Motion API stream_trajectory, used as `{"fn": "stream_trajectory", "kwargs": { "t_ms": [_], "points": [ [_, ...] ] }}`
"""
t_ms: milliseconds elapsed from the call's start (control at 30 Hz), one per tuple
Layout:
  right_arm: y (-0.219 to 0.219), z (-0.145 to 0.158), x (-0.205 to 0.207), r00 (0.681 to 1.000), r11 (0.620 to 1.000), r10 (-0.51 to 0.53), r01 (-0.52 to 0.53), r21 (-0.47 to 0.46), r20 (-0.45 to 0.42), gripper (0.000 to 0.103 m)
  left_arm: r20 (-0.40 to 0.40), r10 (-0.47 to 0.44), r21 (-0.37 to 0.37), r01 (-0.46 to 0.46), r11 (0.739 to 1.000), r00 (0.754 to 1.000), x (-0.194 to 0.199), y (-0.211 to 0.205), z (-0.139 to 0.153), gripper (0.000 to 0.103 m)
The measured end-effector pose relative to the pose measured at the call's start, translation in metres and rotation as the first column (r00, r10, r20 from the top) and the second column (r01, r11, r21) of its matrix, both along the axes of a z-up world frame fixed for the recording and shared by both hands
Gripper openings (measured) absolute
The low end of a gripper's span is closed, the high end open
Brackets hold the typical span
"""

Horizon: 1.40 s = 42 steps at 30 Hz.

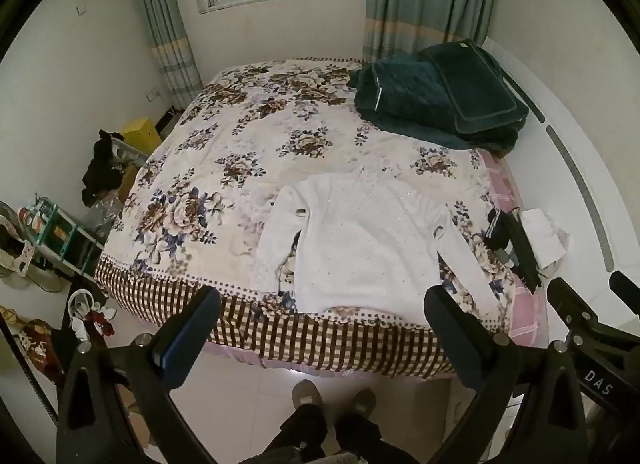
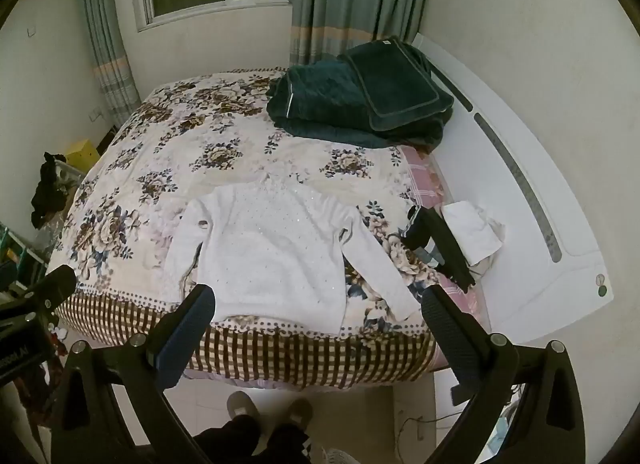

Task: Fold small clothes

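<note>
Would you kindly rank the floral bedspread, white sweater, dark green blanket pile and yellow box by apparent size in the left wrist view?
1. floral bedspread
2. white sweater
3. dark green blanket pile, close to the sweater, farther away, so unsure
4. yellow box

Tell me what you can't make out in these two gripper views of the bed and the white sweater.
- White sweater: its underside, hidden against the floral bedspread in both views.
- Dark items at the bed's right edge: overlapping, unidentifiable.
- Green blanket pile: anything beneath is covered.
- Left gripper and right gripper: both open; handles cut off by the lower edge.
</note>
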State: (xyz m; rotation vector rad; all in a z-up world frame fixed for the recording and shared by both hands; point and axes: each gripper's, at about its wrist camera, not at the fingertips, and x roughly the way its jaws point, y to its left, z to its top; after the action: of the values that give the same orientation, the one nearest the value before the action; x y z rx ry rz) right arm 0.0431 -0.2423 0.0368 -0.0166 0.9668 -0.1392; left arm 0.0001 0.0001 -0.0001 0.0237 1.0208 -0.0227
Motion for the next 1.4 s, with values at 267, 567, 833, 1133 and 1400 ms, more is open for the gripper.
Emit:
{"fn": "stream_trajectory", "kwargs": {
  "t_ms": [267,567,833,1133,1400],
  "points": [
    [0.0011,0.0005,-0.0011,1.0,1.0,0.003,-0.003,-0.005,0.0,0.103,0.003,0.001,0.001,-0.001,1.0,1.0,-0.0001,-0.0011,0.0002,0.103],
    [0.0012,0.001,-0.0019,1.0,1.0,-0.001,0.001,-0.009,0.004,0.103,0.007,0.0,-0.009,0.001,1.0,1.0,-0.0007,0.0001,-0.0001,0.103],
    [0.0032,0.0023,-0.0038,1.0,1.0,0.003,-0.003,-0.013,0.006,0.103,0.008,0.001,-0.006,-0.001,1.0,1.0,-0.0009,0.0004,-0.0002,0.103],
    [0.0041,0.0031,-0.0052,1.0,1.0,0.004,-0.004,-0.012,0.008,0.103,0.009,0.001,-0.01,-0.001,1.0,1.0,-0.0011,0.0006,-0.0003,0.103],
    [0.0048,0.0039,-0.0063,1.0,1.0,0.006,-0.006,-0.012,0.008,0.103,0.009,0.002,-0.01,-0.002,1.0,1.0,-0.001,0.0006,-0.0003,0.103]
  ]
}}
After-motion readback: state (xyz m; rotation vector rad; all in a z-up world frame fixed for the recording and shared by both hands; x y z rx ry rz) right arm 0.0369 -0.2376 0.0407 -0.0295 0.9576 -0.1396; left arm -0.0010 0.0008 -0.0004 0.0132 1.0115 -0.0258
